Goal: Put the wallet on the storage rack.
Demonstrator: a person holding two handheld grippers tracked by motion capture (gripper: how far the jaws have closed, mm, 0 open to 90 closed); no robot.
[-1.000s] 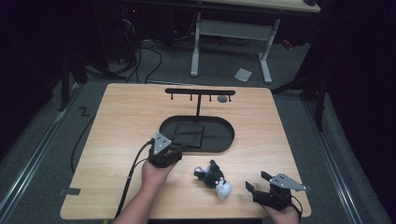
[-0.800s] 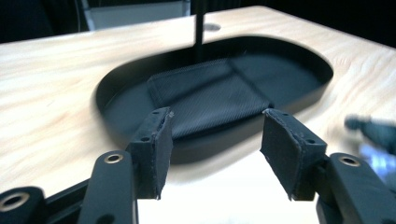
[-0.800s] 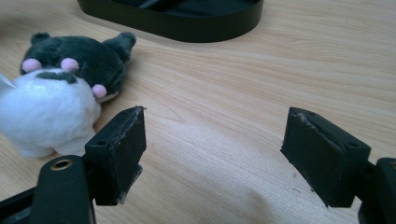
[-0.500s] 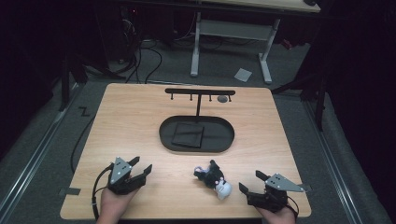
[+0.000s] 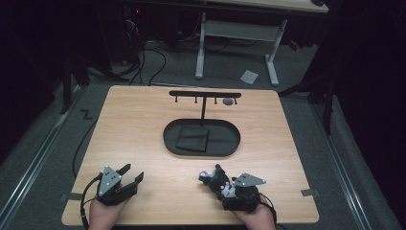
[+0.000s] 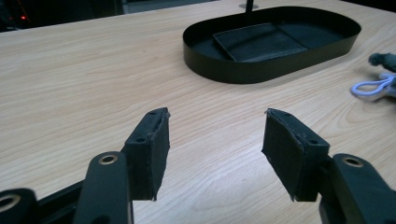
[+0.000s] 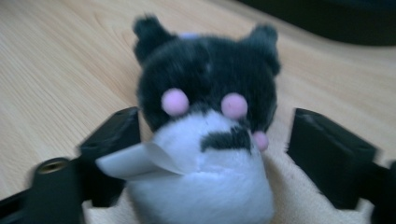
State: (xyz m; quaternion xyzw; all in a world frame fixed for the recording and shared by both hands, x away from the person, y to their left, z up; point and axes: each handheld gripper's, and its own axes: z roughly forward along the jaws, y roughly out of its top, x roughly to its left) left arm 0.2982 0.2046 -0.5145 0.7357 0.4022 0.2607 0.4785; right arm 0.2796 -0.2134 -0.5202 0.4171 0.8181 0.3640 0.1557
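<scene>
I see 1 plush toy (image 7: 205,140), black fur on top, white below, with pink dots and a paper tag, lying on the table (image 5: 143,124) near its front edge. My right claw (image 5: 221,184) has just been closing around it; the left pad touches, the right stands clear. My left claw (image 5: 131,176) gapes wide, empty. 1 tray (image 5: 230,146), 1 rack (image 5: 205,94).

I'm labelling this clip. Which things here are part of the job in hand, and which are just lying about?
In the job:
plush toy, between the jaws of the right gripper
left gripper, open and empty, nearby

Lying about:
black tray with a dark pad in it
T-shaped rack
</scene>
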